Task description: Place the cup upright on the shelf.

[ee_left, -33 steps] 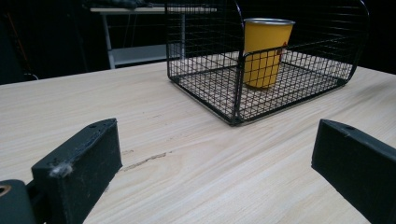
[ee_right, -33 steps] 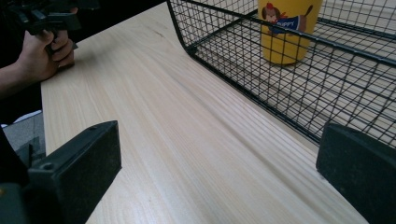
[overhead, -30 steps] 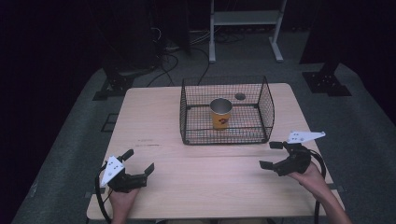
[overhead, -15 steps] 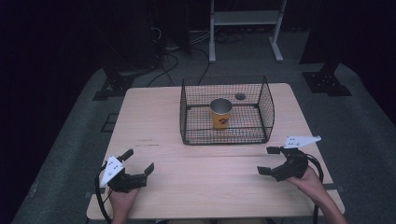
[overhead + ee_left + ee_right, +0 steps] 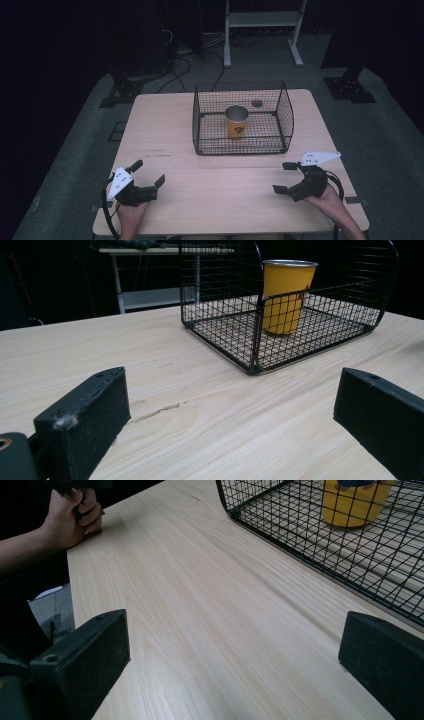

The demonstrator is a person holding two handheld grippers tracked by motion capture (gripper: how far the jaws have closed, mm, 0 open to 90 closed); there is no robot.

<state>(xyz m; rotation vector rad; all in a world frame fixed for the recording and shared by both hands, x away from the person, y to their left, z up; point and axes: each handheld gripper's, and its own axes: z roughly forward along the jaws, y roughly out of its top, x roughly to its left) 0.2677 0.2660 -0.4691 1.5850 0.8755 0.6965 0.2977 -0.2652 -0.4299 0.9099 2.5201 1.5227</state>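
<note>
The yellow cup [image 5: 236, 121] stands upright in the wire basket [image 5: 285, 112] at the far middle of the bench [image 5: 165, 120]. It looks light, thin-walled and easily crushed or tipped, so a gentle grip across its upper wall seems best. The left gripper [image 5: 148, 175] and right gripper [image 5: 284, 177] both rest wide apart and empty near the bench's front edge.

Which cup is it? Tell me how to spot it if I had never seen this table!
Look at the pale wooden table and find the black wire basket at its far middle. Standing upright inside the basket is the yellow cup. It is the only bright yellow thing there, with a shiny silver rim and a small picture on its side.
</note>
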